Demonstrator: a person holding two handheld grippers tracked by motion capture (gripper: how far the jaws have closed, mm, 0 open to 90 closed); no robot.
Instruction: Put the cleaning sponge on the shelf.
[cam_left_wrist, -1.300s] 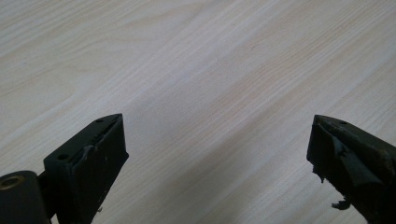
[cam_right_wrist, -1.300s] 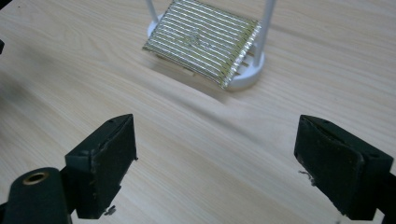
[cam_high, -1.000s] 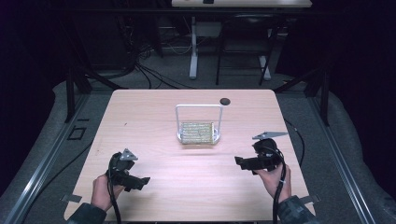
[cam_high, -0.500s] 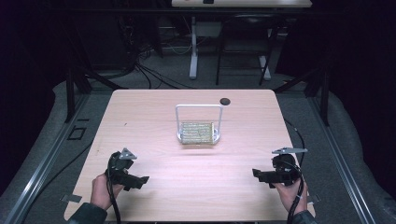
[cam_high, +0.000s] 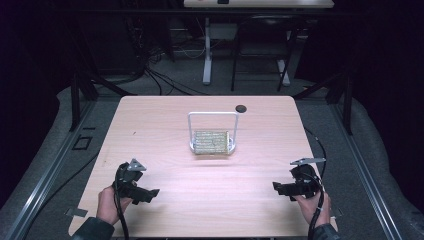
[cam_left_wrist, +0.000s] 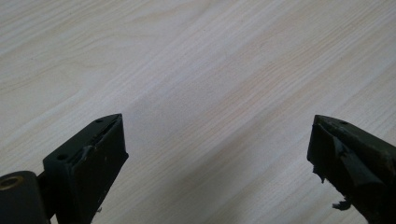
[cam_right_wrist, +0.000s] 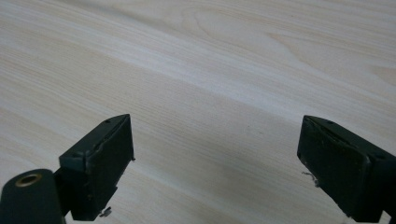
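A white wire rack (cam_high: 212, 131) holding a flat tan-gold block (cam_high: 210, 142) stands at the middle of the light wooden table (cam_high: 165, 120). My left gripper (cam_high: 149, 193) rests low near the front left corner, held in a hand, jaws wide apart over bare wood. In its own view the left gripper (cam_left_wrist: 217, 154) is open with nothing between the jaws. My right gripper (cam_high: 278, 188) sits near the front right edge, pointing left. The right gripper view shows the right gripper (cam_right_wrist: 215, 158) open over bare wood as well.
A small black round disc (cam_high: 241, 108) lies near the table's far edge, right of centre. Cables trail from both grippers off the front of the table. Dark floor, table legs and cables lie beyond the far edge.
The right gripper has drawn back from beside the rack toward the front right edge and lowered to the table. The left gripper has stayed put.
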